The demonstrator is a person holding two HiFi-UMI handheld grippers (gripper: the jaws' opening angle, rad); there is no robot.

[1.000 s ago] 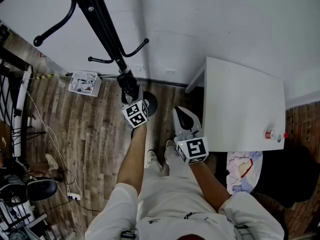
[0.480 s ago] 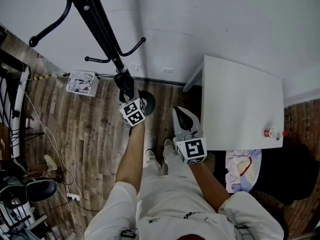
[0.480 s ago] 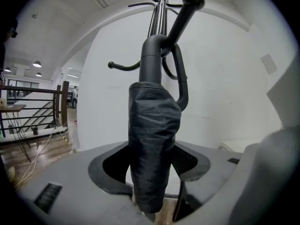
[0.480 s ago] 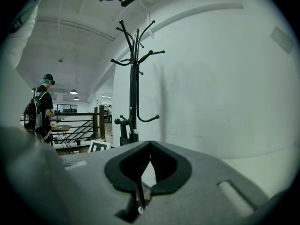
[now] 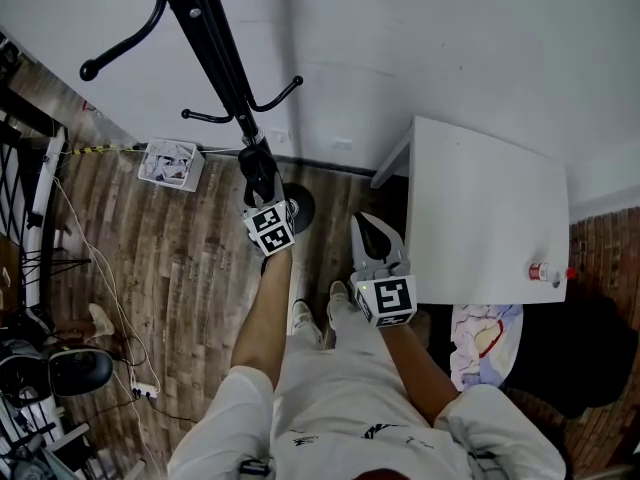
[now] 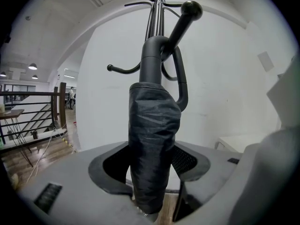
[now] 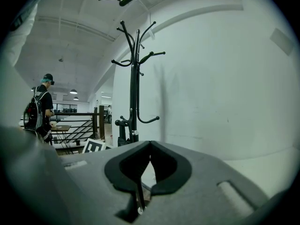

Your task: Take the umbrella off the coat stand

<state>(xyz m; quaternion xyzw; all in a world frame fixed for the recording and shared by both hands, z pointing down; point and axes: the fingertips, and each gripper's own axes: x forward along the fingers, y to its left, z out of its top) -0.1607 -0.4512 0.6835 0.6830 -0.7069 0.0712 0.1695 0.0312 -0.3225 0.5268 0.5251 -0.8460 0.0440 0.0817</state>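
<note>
Left gripper (image 5: 263, 196) has squeezed in since a second ago, its jaws now pinching the folded umbrella (image 6: 152, 139), which hangs by its handle from a low hook on the coat stand (image 5: 215, 48). Right gripper (image 7: 149, 145) is closed up, holding nothing.

- Open-plan loft office or studio.
- Black railing (image 6: 62, 111) with a desk (image 6: 11, 112) beyond it; pendant lamps (image 6: 32, 66) under a white vaulted ceiling (image 6: 56, 27).
- Wood-plank floor (image 5: 190, 268), bare white wall (image 5: 420, 38), coat stand (image 5: 215, 48), plain white table (image 5: 480, 198).
</note>
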